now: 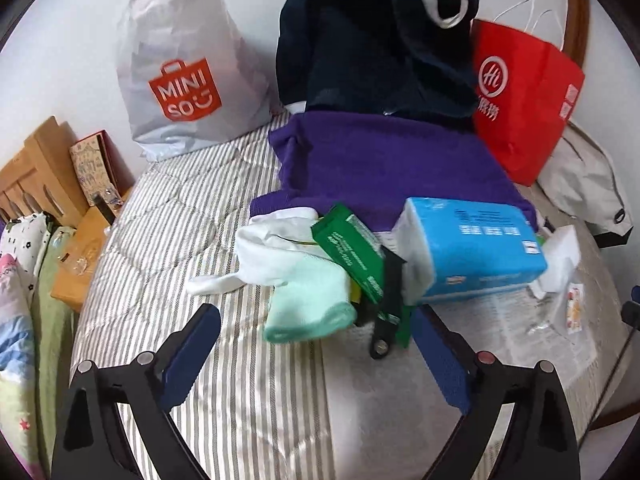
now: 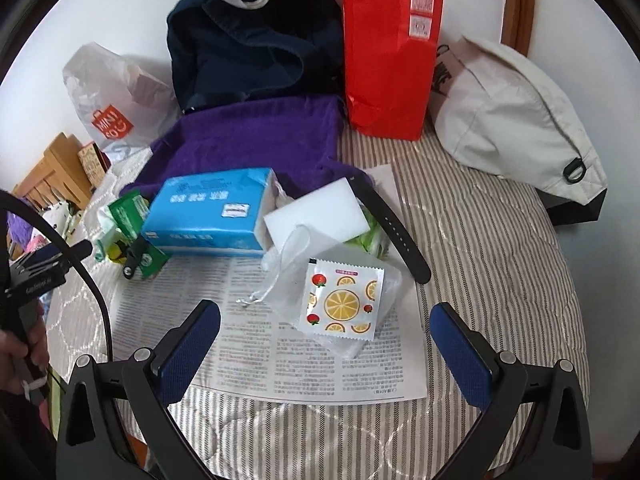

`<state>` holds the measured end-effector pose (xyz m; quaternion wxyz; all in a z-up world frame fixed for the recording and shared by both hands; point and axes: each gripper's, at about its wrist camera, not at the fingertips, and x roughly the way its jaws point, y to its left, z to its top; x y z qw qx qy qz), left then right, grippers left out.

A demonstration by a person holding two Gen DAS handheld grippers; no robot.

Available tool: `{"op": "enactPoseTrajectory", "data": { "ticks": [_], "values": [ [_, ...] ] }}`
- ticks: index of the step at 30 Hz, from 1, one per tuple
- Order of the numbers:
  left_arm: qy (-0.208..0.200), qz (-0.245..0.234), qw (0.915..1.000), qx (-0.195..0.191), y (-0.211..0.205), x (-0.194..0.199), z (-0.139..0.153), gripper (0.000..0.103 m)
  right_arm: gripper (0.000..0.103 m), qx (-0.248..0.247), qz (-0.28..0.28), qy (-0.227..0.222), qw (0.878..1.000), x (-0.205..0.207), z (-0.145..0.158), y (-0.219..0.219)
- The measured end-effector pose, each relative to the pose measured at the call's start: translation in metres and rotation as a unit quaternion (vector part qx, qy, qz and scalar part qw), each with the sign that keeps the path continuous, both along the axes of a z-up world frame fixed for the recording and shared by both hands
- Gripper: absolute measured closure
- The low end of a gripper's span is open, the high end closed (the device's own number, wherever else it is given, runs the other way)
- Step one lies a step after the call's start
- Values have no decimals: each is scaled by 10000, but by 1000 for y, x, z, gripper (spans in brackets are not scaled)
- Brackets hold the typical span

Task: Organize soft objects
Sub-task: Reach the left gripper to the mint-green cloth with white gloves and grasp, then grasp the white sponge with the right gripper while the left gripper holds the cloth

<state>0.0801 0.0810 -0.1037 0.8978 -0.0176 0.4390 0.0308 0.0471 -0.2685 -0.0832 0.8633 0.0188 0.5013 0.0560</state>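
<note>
On a striped bed quilt [image 1: 248, 380] lies a heap of items. A mint-green sock [image 1: 308, 308] and a white sock [image 1: 276, 248] lie left of a green packet [image 1: 352, 248] and a blue tissue pack [image 1: 472, 240]. A purple towel [image 1: 380, 160] lies behind them. My left gripper [image 1: 316, 344] is open and empty, just in front of the mint sock. In the right wrist view my right gripper [image 2: 326, 332] is open and empty, around a fruit-print sachet [image 2: 340, 300] on a clear pouch. A white sponge block [image 2: 312, 212], the tissue pack [image 2: 208, 212] and a black strap [image 2: 394, 228] lie beyond.
A dark navy bag [image 1: 376, 44], a red paper bag [image 1: 524, 96], a white MINISO bag [image 1: 184, 72] and a beige bag [image 2: 516, 116] stand along the wall. A newspaper sheet [image 2: 320, 364] lies under the sachet. A wooden headboard and boxes [image 1: 52, 168] are at the left.
</note>
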Motion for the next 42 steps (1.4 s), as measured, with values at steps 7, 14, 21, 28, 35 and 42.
{"op": "enactPoseTrajectory", "data": {
  "ticks": [7,14,21,28,35,42],
  "values": [
    [123,-126,9997,-146,17,39,-25,7,0,-155,-44,217,9996,17,-14,-4],
    [291,-43,9996,-4,37,64,-49,31,0,-266,-82,297,9992,32,-18,-7],
    [313,15,9981,-534,51,73,-62,62,0,-427,-27,414,9982,44,-24,-3],
    [72,11,9959,-904,57,70,-61,75,0,-453,-75,362,9983,46,-23,-7],
    [-168,78,9942,-1058,61,49,-39,76,0,-375,-234,179,9989,45,-15,-25],
    [-303,10,9935,-1098,58,25,-20,76,0,-29,-385,225,9990,45,-27,-44]
  ]
}}
